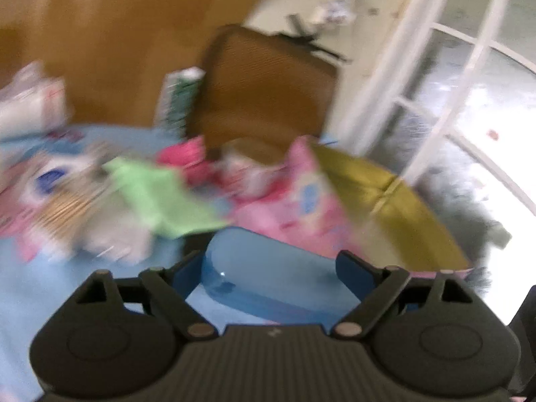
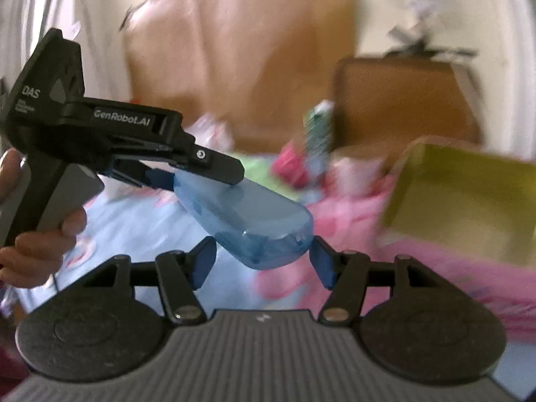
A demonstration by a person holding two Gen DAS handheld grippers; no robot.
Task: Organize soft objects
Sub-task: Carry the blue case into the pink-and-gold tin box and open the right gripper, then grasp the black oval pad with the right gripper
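Jaws of the left gripper (image 1: pixel 268 263) stand partly apart with a translucent blue case (image 1: pixel 271 268) lodged between them; the right wrist view shows one end of that case tucked up into the left gripper (image 2: pixel 201 174), held clear of the bedding. Whether the blue pads (image 1: pixel 355 274) actually press on its sides the blurred left view does not settle, though nothing else appears to carry that end. Jaws of the right gripper (image 2: pixel 263 264) sit about half open around the case's rounded far end (image 2: pixel 268 244), the pads just beside it on either side; contact there cannot be told. A hand (image 2: pixel 43 234) grips the left tool's handle.

Judging by its gloss and clean, unbent outline, the case looks like a light, hard, smooth plastic shell rather than anything soft, so it would likely slip under a loose pinch and is probably best taken across its narrow width near the middle, not at the curved tip.

Beyond the case, motion-smeared soft things lie scattered on a pale blue bed sheet (image 1: pixel 67 294): a green cloth (image 1: pixel 160 194), a pink printed fabric (image 1: pixel 301 207), a deep pink bundle (image 1: pixel 181 157). These look limp and light, likely to drape and trail, and a pinch at a bunched fold would serve better than at a loose edge. An olive-yellow open box (image 2: pixel 469 201) stands near the pink fabric, a brown woven chair back (image 1: pixel 264 83) behind.
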